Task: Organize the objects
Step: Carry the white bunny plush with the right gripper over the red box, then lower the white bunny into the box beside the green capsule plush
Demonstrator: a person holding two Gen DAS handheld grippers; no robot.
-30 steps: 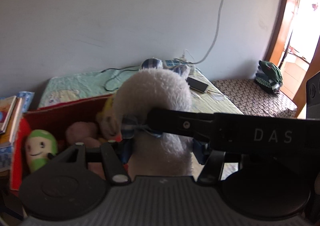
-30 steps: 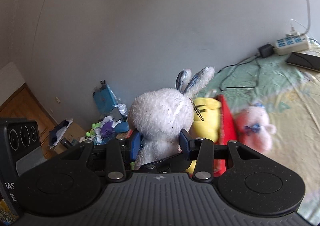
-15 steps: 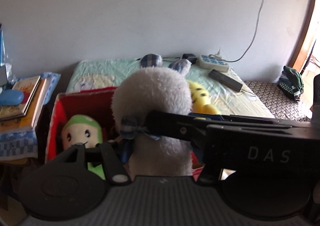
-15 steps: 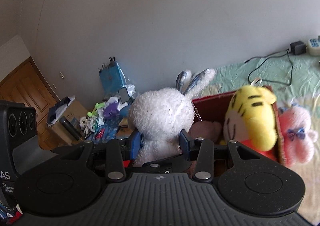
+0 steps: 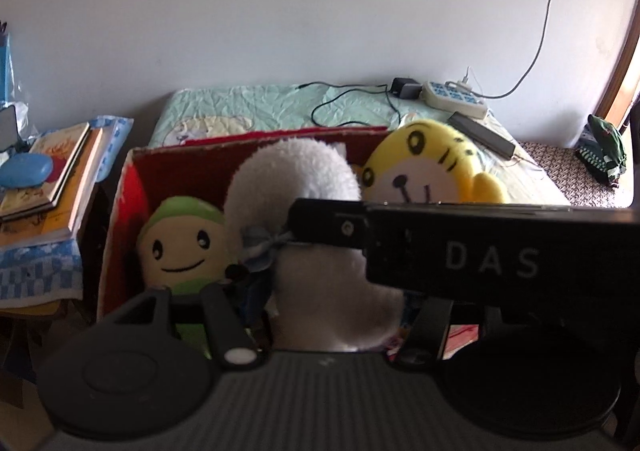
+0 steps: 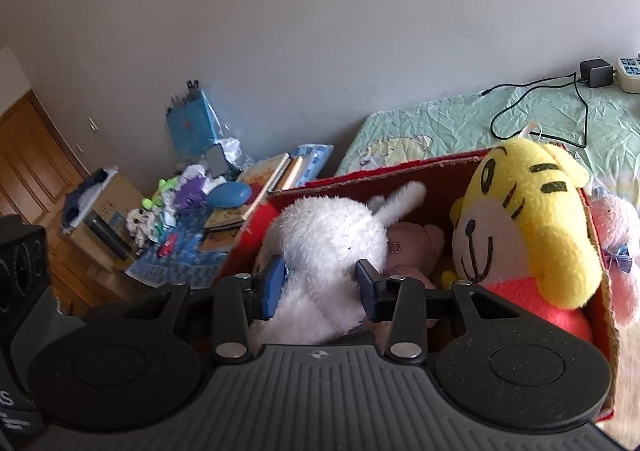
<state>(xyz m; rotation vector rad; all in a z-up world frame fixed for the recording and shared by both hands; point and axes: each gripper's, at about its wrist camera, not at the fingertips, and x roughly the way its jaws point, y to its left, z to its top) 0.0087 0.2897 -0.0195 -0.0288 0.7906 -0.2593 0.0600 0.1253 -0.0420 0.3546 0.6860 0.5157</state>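
Now, right tongs [image 6: 318, 283]: clenched on white rabbit [image 6: 332, 235], lowering it into red box [image 6: 400, 175], tiger [image 6: 532, 219] at 3 o'clock.
Left tongs [image 5: 320, 315]: rabbit between them, grip unclear.

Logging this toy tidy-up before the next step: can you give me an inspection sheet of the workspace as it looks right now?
Surface: bed with a green sheet; the red box stands on it.
Job's things: white rabbit over the box, beside the yellow tiger, green-capped doll and brown bear; pink toy outside the box wall.
Clutter: books, blue case, small toys on the side table.
Grippers: right gripper and left gripper both shut on the rabbit.
Cables: black charger lead, power strip, wall cord.
Surroundings: grey wall, wooden door.
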